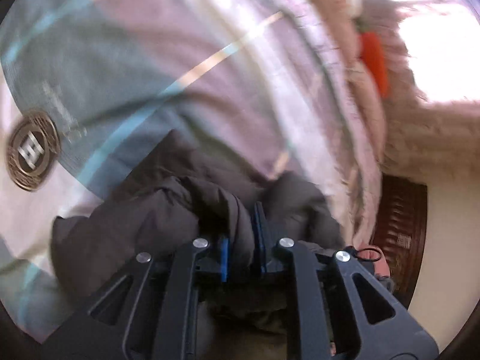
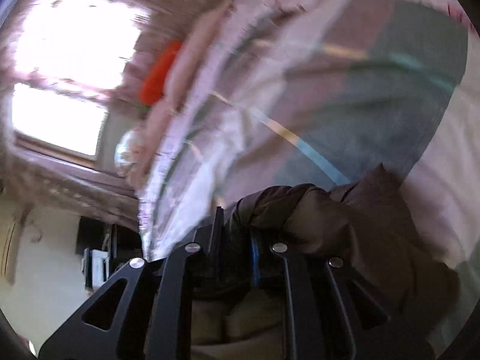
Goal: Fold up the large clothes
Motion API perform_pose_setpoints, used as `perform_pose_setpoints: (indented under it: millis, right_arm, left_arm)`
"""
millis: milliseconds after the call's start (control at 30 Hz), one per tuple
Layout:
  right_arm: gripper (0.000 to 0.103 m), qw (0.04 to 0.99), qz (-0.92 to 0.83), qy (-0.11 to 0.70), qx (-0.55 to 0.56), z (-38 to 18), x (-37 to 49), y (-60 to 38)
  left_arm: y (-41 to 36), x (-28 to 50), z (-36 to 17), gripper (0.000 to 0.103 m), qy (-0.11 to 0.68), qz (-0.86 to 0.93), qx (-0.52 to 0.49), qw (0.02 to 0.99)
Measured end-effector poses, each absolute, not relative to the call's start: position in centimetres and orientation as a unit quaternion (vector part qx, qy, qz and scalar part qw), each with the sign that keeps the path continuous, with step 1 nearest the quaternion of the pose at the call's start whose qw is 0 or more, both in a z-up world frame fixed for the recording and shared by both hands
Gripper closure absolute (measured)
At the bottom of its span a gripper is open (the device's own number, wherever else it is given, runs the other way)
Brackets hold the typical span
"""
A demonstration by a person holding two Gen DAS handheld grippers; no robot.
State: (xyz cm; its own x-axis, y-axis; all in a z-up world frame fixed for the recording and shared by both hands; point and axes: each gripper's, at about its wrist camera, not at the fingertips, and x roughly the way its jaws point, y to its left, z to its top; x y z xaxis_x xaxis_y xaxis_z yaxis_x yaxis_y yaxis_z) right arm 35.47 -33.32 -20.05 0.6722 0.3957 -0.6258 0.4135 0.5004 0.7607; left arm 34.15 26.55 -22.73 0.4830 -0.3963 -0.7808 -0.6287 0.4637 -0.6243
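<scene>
A dark grey-brown padded garment [image 1: 144, 222] is bunched in front of my left gripper [image 1: 243, 234], which is shut on a fold of it between its blue pads. In the right wrist view the same dark garment [image 2: 345, 219] is pinched in my right gripper [image 2: 237, 240], also shut on a fold. Both views are blurred by motion. The garment hangs over a bedspread with pink, white and teal blocks [image 1: 150, 69], which also shows in the right wrist view [image 2: 360, 114].
A round gold and black emblem [image 1: 31, 150] is printed on the bedspread at left. An orange carrot-shaped toy [image 1: 375, 63] lies by a fuzzy pink blanket [image 1: 426, 138]. A bright window [image 2: 69, 69] is at left in the right wrist view. Dark furniture [image 1: 399, 234] stands on a pale floor.
</scene>
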Motion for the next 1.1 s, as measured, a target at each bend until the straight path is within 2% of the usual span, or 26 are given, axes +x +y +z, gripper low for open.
perform_pose_setpoints:
  millis: [100,200,267,300,367,400,433,467,533,633,733,767,833,900,967,1033,1100]
  right_arm:
    - [0.088,0.747,-0.015,0.435,0.503,-23.7,36.1,-32.4]
    - [0.081,0.731,0.001,0.442,0.521,-23.4,35.9,-33.1]
    - [0.074,0.718,0.002,0.411,0.562,-22.3,34.8,-34.8]
    - [0.068,0.721,-0.002,0.387,0.575,-21.4,34.1,-35.9]
    - [0.051,0.750,-0.020,0.356,0.557,-19.0,32.9,-37.0]
    - [0.029,0.775,-0.044,0.340,0.531,-17.0,32.0,-37.1]
    - [0.008,0.789,-0.056,0.328,0.516,-15.9,31.5,-36.9]
    - [0.005,0.819,-0.058,0.300,0.485,-13.5,30.6,-36.4]
    - [0.005,0.855,-0.039,0.290,0.429,-10.3,30.1,-35.1]
    - [0.005,0.888,-0.013,0.320,0.328,-6.5,29.6,-31.3]
    - [0.005,0.887,0.064,0.386,0.243,-5.8,29.6,-24.4]
    - [0.006,0.880,0.094,0.413,0.215,-6.4,29.5,-21.5]
    - [0.014,0.861,0.138,0.463,0.156,-8.4,29.3,-16.1]
    - [0.020,0.830,0.172,0.525,0.082,-11.9,29.2,-10.4]
    - [0.020,0.830,0.147,0.538,0.011,-14.3,29.5,-7.6]
    - [0.012,0.835,0.128,0.535,-0.021,-15.8,31.0,-6.7]
    - [0.005,0.841,0.110,0.529,-0.005,-16.4,33.3,-7.3]
  left_arm:
    - [26.7,35.2,-25.0,0.087,0.512,0.091,-0.526,0.673]
    - [27.1,35.4,-24.5,0.084,0.512,0.087,-0.524,0.675]
    - [28.6,34.2,-23.8,0.078,0.469,0.084,-0.561,0.677]
    - [29.3,33.7,-23.3,0.074,0.443,0.088,-0.575,0.683]
    - [30.9,31.5,-20.4,0.045,0.386,0.141,-0.555,0.724]
    - [31.4,30.4,-18.6,0.024,0.370,0.180,-0.525,0.745]
    - [31.5,29.6,-17.0,0.024,0.356,0.203,-0.500,0.763]
    - [31.1,29.0,-15.0,0.024,0.352,0.198,-0.472,0.784]
    - [29.4,28.7,-12.6,0.025,0.367,0.171,-0.428,0.808]
    - [23.1,29.0,-9.7,0.025,0.437,0.167,-0.272,0.841]
    - [18.2,28.2,-11.2,0.035,0.517,0.136,-0.190,0.823]
    - [17.2,27.8,-12.4,0.037,0.543,0.126,-0.185,0.810]
    - [16.2,27.1,-15.1,0.048,0.586,0.134,-0.178,0.779]
    - [16.1,27.0,-17.1,0.048,0.610,0.149,-0.166,0.761]
    - [16.7,27.2,-18.4,0.045,0.620,0.166,-0.159,0.751]
    - [17.6,27.8,-19.7,0.040,0.623,0.174,-0.174,0.742]
    - [19.1,28.1,-20.2,0.040,0.613,0.183,-0.212,0.739]
